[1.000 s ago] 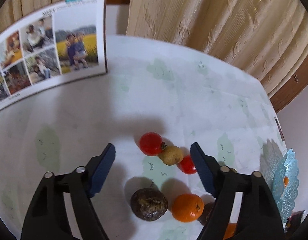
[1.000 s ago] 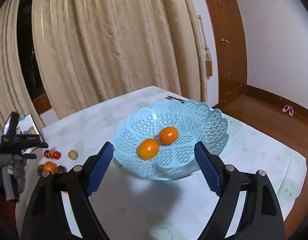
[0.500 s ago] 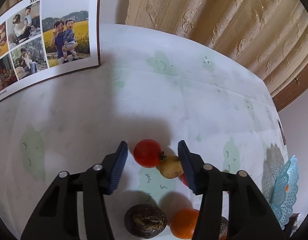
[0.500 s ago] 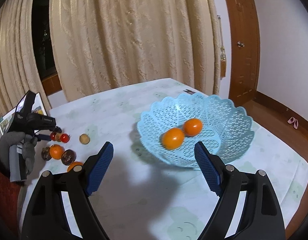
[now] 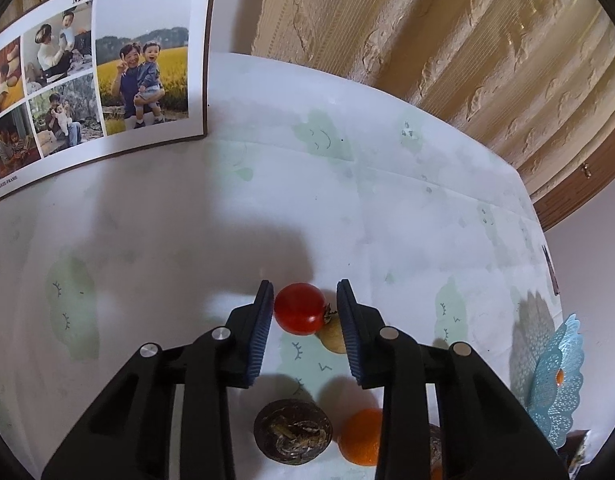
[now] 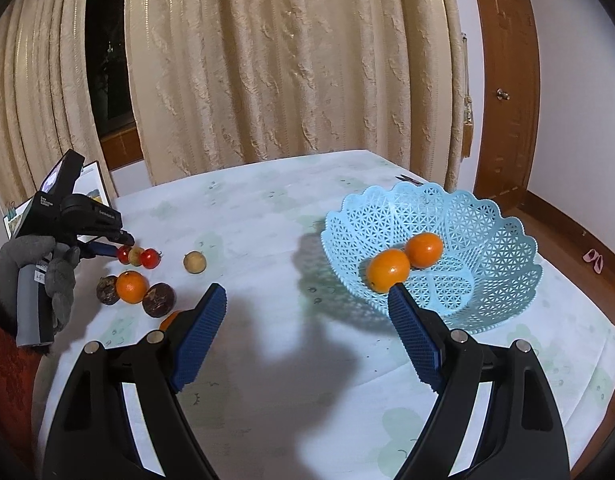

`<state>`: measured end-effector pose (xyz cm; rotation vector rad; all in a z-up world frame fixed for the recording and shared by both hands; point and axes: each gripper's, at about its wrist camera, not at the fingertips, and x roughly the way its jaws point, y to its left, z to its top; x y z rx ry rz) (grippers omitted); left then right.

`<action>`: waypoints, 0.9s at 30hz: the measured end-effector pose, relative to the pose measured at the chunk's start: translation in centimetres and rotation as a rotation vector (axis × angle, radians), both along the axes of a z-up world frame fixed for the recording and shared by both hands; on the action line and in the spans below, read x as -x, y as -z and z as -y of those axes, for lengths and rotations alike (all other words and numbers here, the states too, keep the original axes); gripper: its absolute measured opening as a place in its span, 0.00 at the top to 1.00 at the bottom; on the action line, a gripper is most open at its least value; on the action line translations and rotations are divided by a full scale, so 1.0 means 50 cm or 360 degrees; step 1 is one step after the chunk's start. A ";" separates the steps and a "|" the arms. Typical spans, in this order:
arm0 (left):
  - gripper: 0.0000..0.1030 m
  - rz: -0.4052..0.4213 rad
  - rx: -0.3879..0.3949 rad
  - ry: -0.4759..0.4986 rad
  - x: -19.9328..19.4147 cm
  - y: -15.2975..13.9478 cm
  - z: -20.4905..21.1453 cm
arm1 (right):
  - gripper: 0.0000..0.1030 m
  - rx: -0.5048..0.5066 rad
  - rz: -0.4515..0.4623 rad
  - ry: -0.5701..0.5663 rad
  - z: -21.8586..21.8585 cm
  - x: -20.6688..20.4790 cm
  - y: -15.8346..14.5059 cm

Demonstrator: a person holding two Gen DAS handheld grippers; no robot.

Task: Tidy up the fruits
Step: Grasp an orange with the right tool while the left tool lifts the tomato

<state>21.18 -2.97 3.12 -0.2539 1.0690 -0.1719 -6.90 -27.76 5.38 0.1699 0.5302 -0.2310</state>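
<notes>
- Since 1 second ago, the left gripper (image 5: 305, 300) has narrowed its jaws around the red tomato (image 5: 300, 308); they are closing, left pad touching.
- Tomato sits between the jaws, on the bench (image 5: 387, 208).
- Right gripper (image 6: 307, 308) hangs wide open, empty; basket (image 6: 487, 248) lies beyond its right jaw.

The fruit cluster (image 6: 139, 276) lies on the table (image 6: 267, 240) at left, well apart from the basket (image 6: 487, 240) at right. Two oranges (image 6: 403, 260) lie touching in the basket. A photo sheet (image 5: 95, 80) stands behind the cluster.
</notes>
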 end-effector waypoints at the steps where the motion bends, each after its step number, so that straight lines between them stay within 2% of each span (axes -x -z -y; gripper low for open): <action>1: 0.68 -0.0004 -0.0006 -0.0004 0.000 0.001 0.000 | 0.18 0.0001 0.0000 -0.0002 -0.001 0.000 0.000; 7: 0.67 -0.0014 -0.0053 -0.0027 -0.005 0.021 0.004 | 0.18 0.0009 0.0002 -0.0013 -0.010 0.001 -0.002; 13: 0.71 0.0000 -0.0081 -0.0009 0.001 0.017 0.010 | 0.18 0.0010 -0.0016 -0.0046 -0.019 -0.005 -0.003; 27: 0.71 0.0265 0.0035 -0.0044 0.045 -0.123 -0.041 | 0.18 -0.0282 -0.0273 -0.0323 -0.051 -0.099 0.055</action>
